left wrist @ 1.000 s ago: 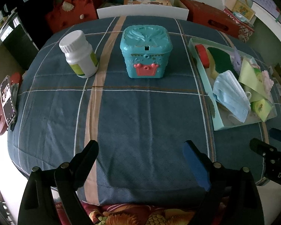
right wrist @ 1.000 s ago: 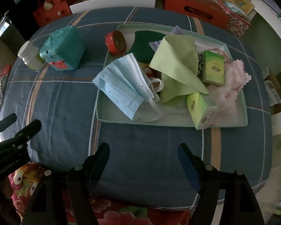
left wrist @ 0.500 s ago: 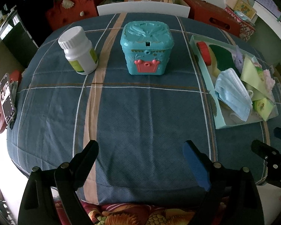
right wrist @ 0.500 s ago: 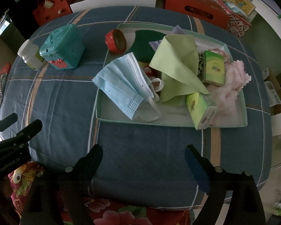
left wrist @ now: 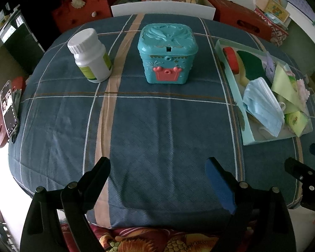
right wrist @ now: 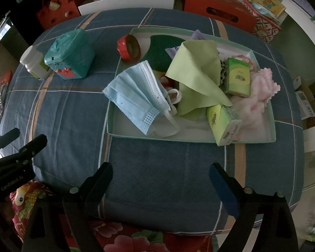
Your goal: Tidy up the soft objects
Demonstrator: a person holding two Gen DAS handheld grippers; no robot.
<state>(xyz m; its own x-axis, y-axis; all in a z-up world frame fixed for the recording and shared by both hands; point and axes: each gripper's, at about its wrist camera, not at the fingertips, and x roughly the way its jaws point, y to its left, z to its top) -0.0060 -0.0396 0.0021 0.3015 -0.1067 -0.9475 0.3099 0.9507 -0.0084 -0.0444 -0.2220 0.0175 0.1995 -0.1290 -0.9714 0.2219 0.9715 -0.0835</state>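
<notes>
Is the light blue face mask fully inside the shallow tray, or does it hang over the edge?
It hangs over. The light blue face mask overlaps the left rim of the shallow pale green tray; its other end lies inside.

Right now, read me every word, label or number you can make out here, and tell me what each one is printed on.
"GenRobot.AI": white lettering on the black body of the left gripper, seen in the right wrist view.
"DA", cut off at the picture's edge: on the black body of the right gripper.
White pill bottle, two green tissue packs, cardboard box with barcode label: print too small or blurred.
</notes>
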